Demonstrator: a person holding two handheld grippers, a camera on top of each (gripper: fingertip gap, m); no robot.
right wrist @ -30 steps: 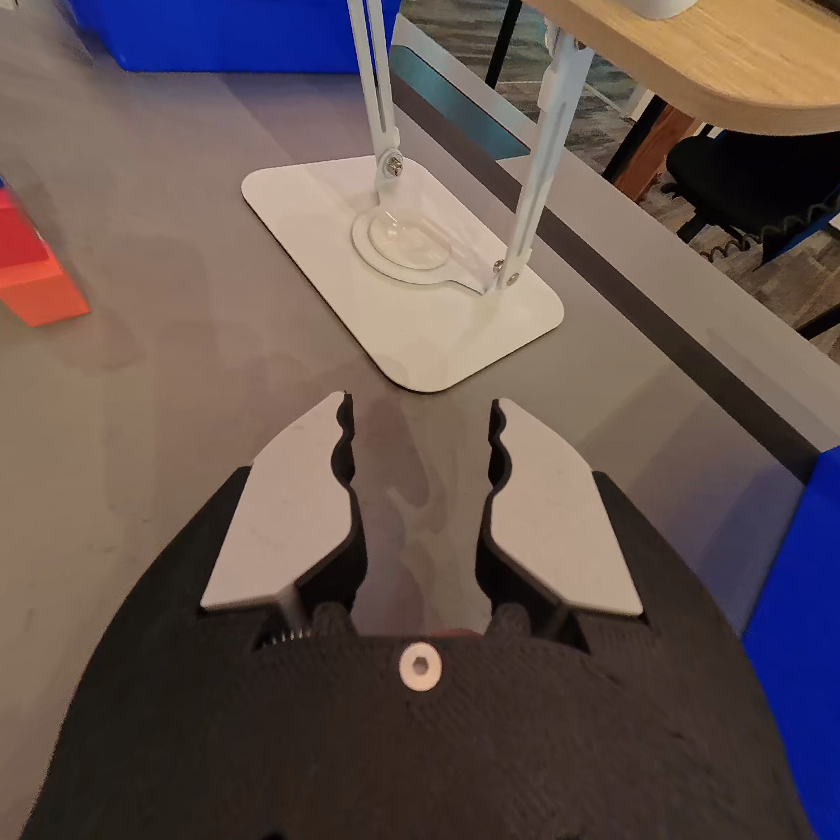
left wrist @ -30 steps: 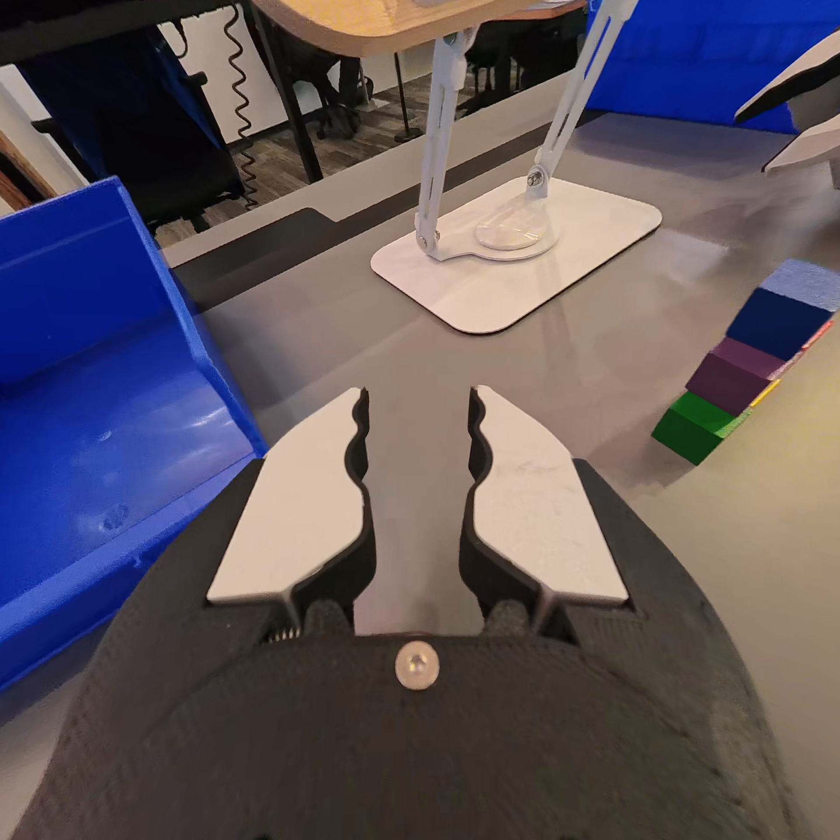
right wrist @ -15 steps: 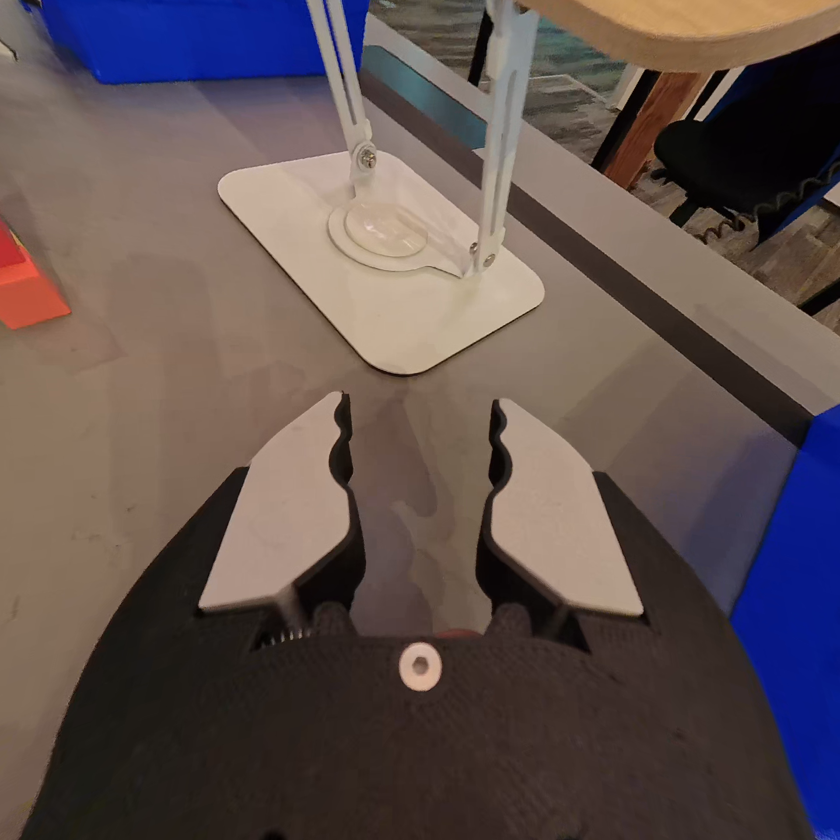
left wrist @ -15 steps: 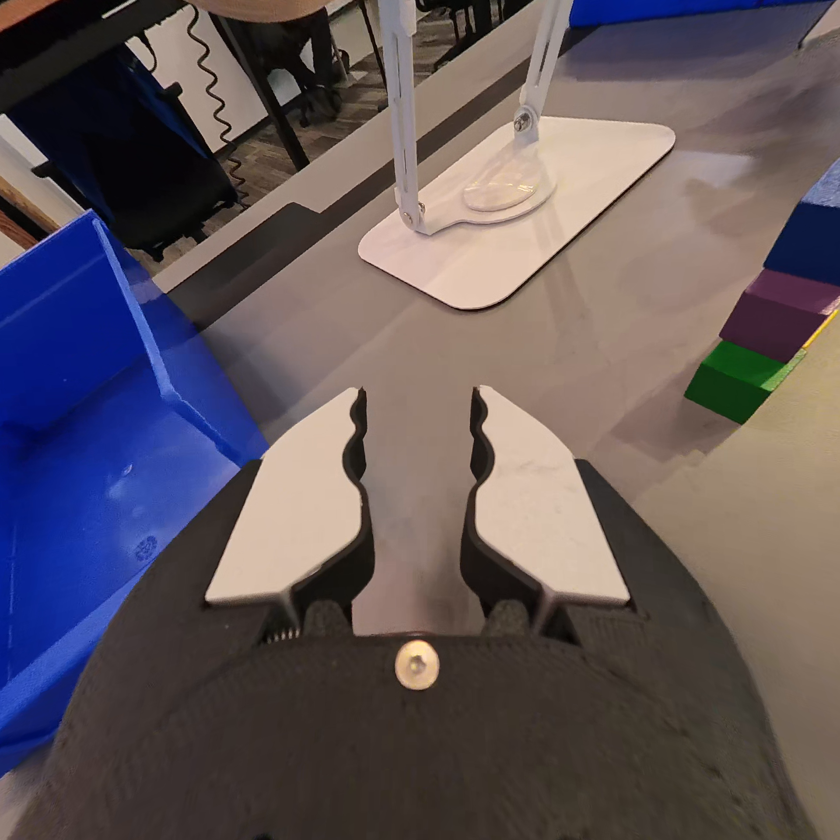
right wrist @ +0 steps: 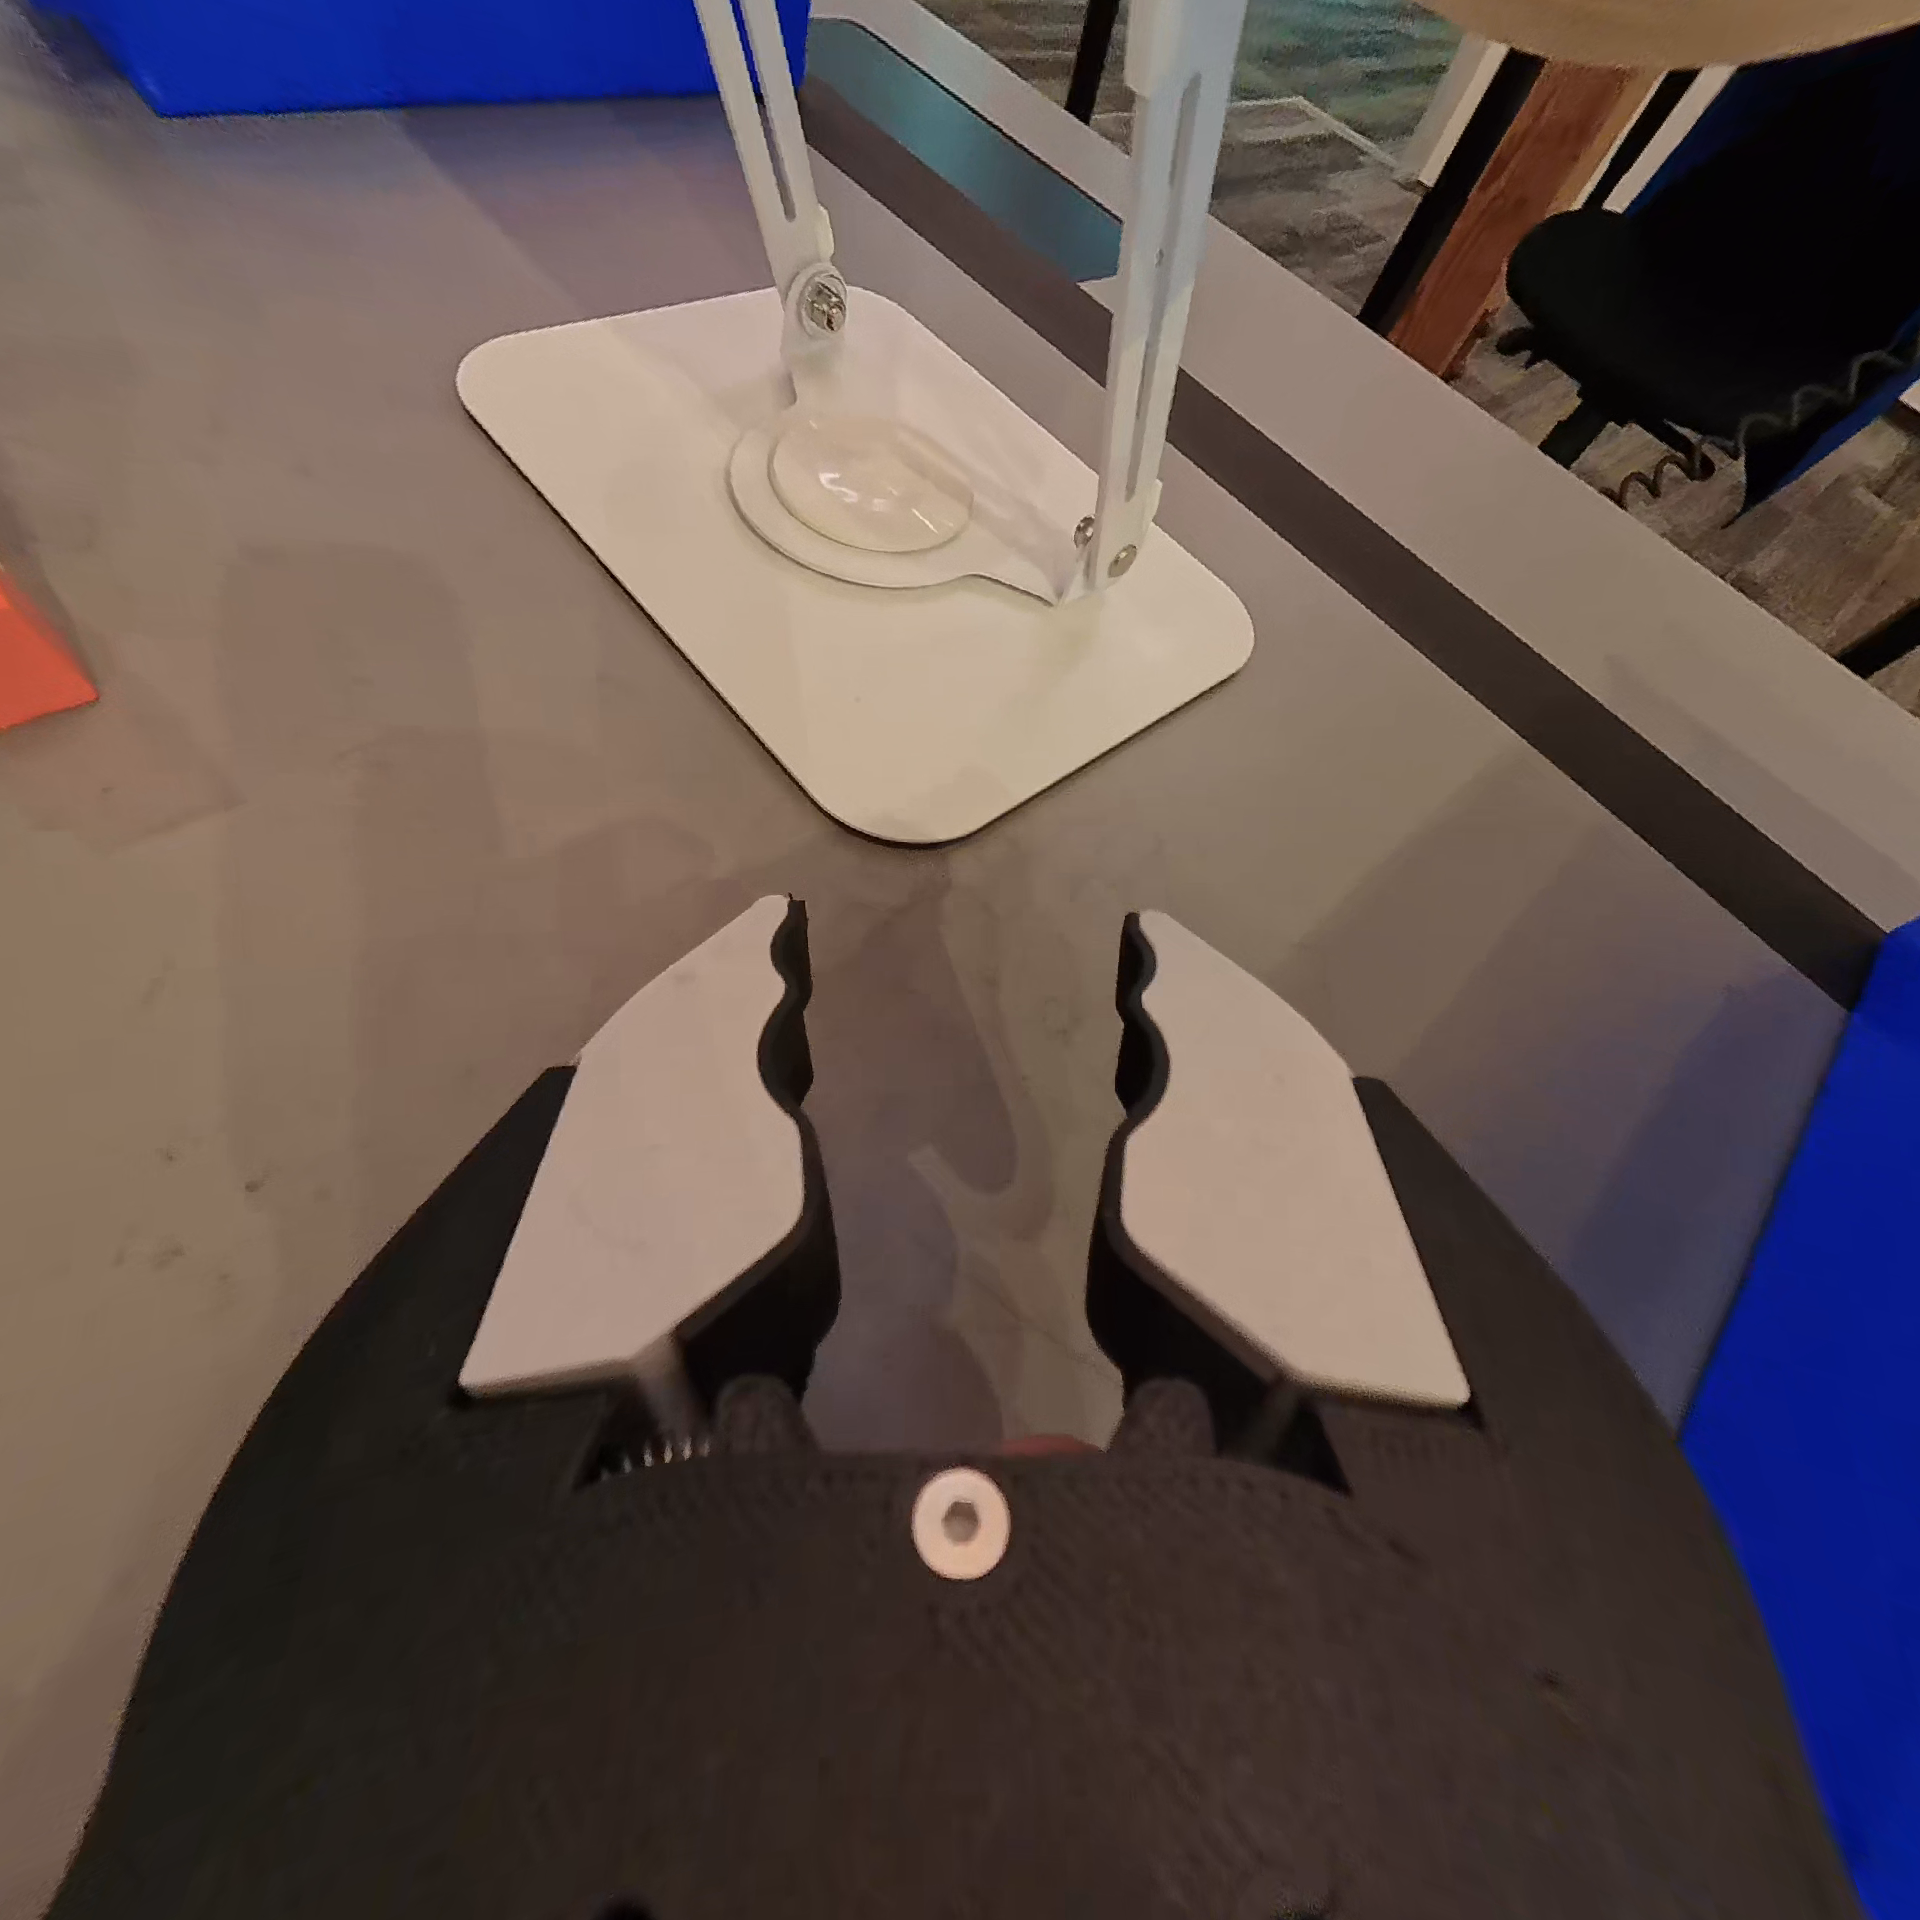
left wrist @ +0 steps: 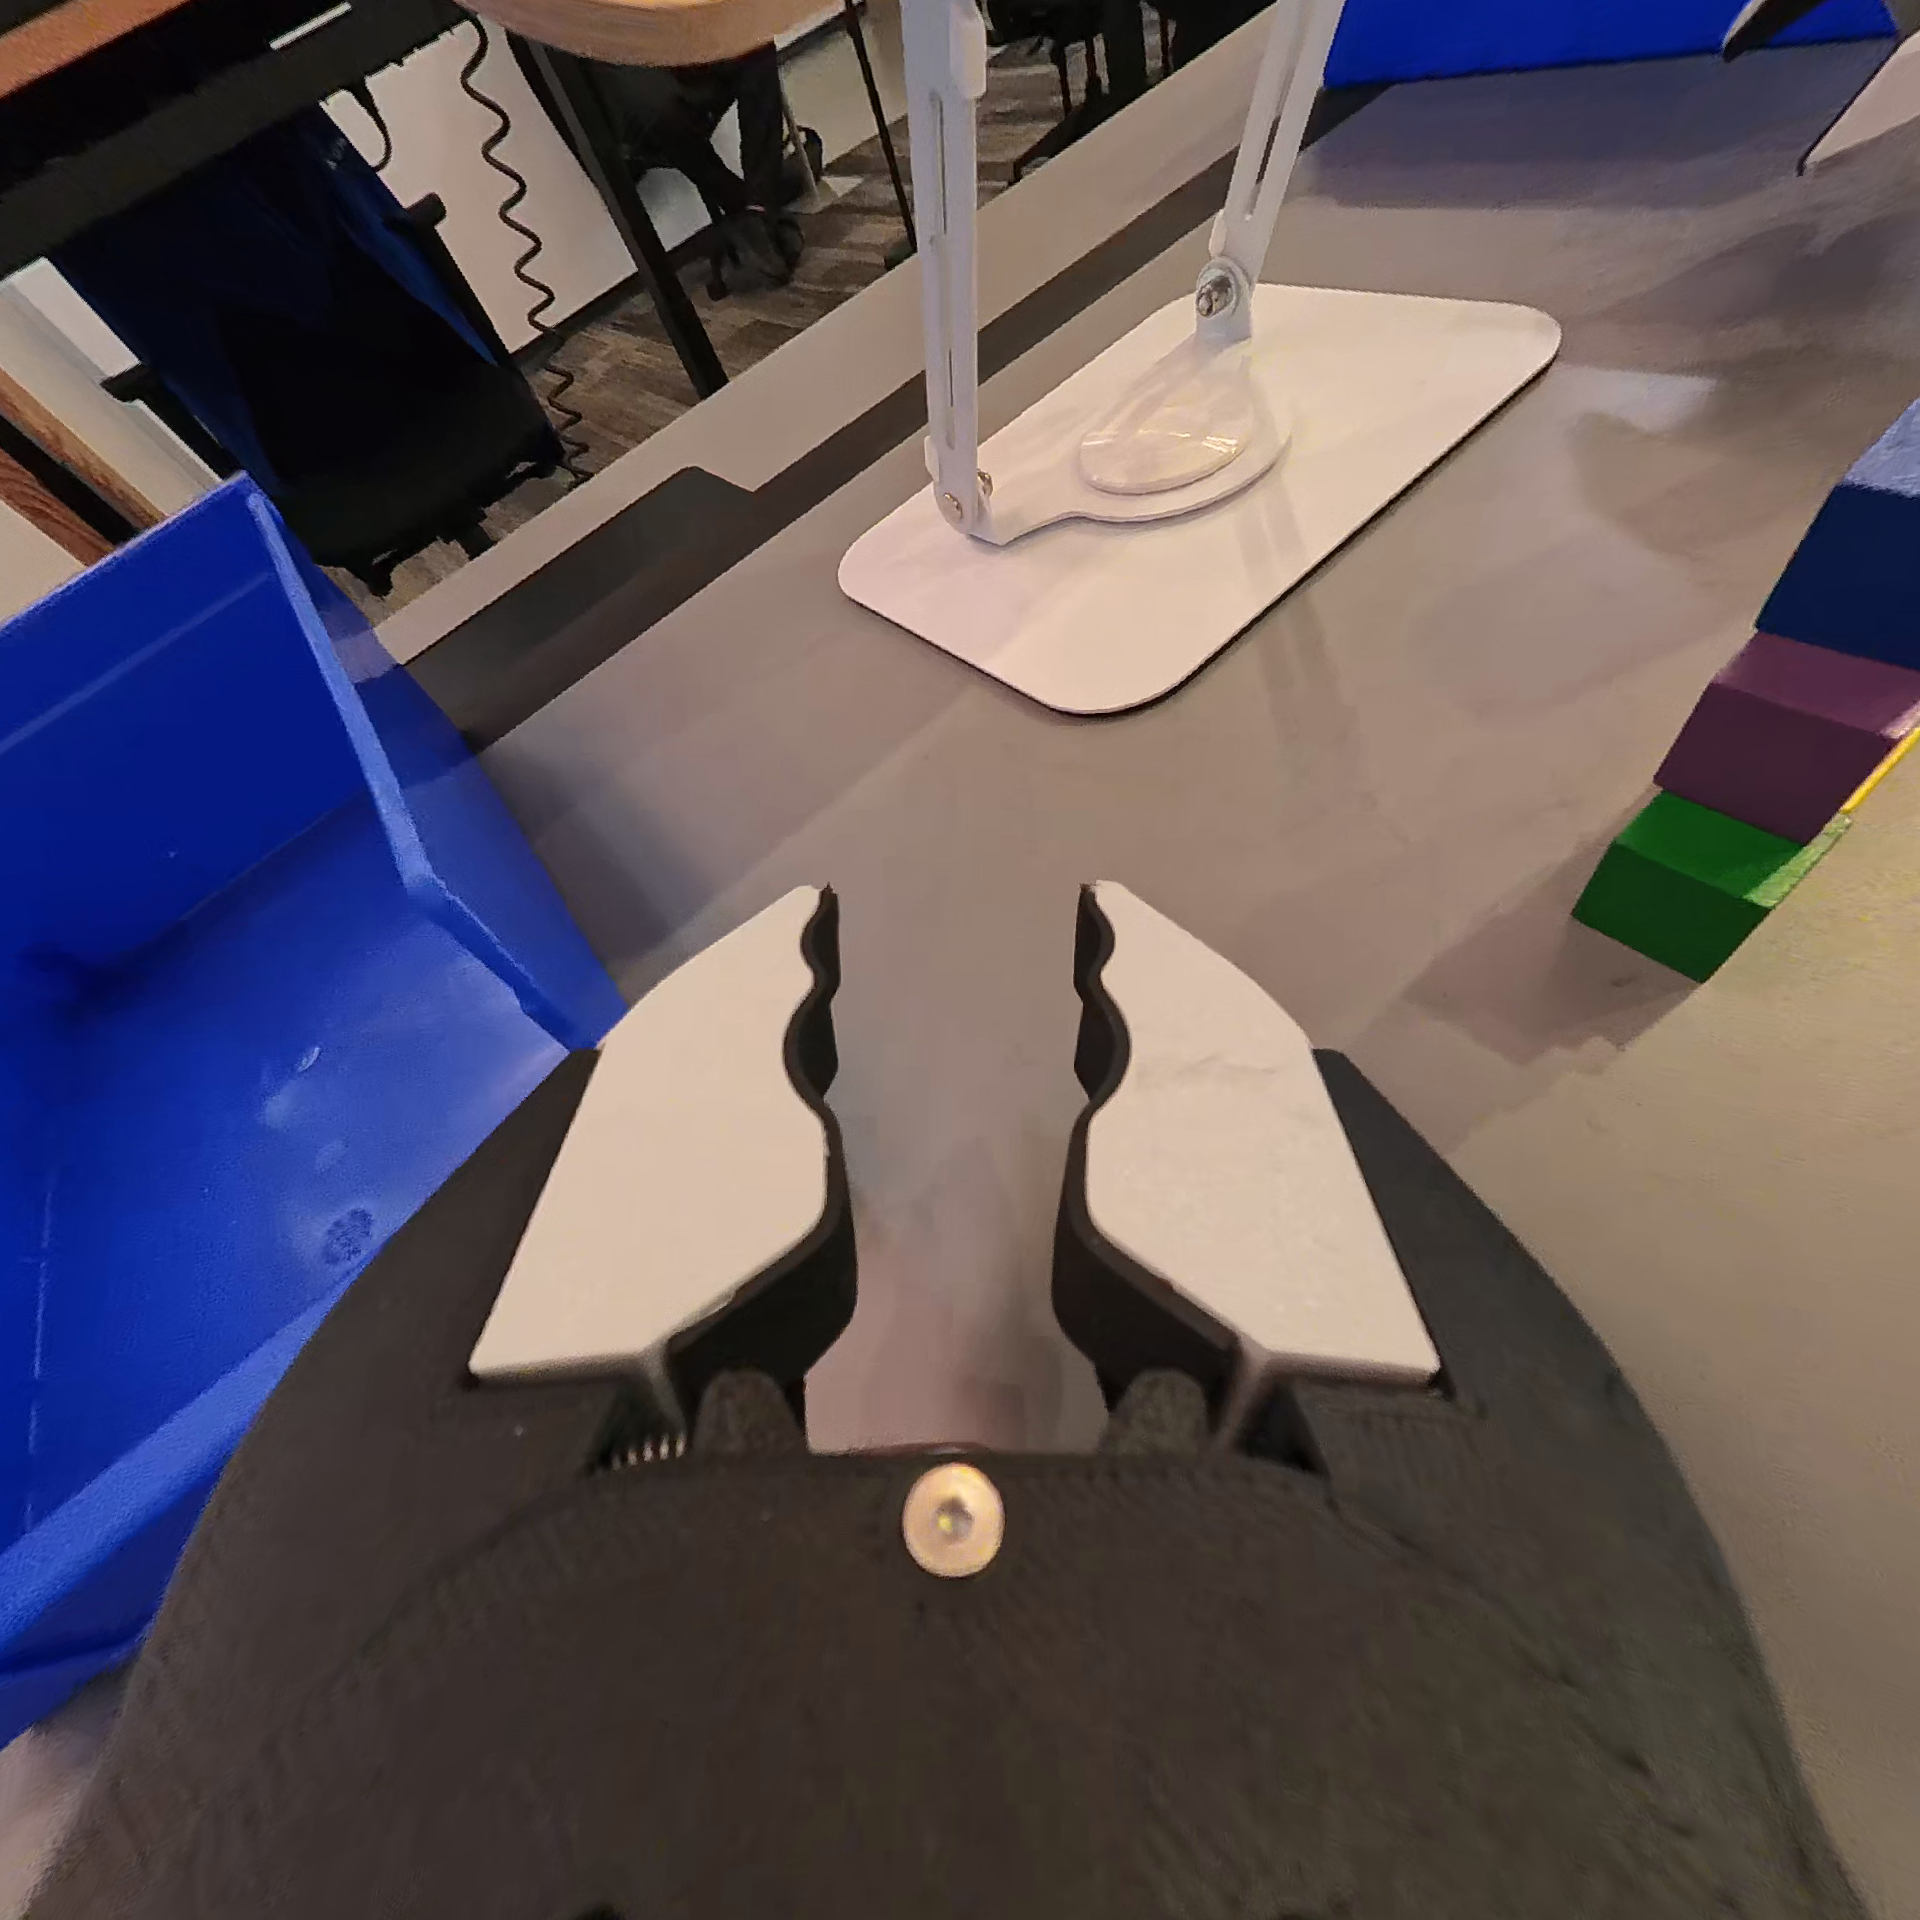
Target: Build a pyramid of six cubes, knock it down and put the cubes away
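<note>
The grey tabletop is smooth and slightly glossy, set in an office with chairs and desks behind it. The cubes stand stacked in steps to the right of the white stand base: a green cube at the bottom, a purple cube above it, a blue cube on top. An orange cube shows at the left edge of the right wrist view. Judged by appearance, the cubes are rigid, light, matte painted blocks with flat faces and sharp edges; grip across two opposite flat faces, squarely, to prevent twisting. The stand base is a thin rounded plate carrying two slotted white struts. A blue plastic bin lies left of the base. The left tool is released and empty, above bare tabletop. The right tool is likewise spread, holding nothing.
</note>
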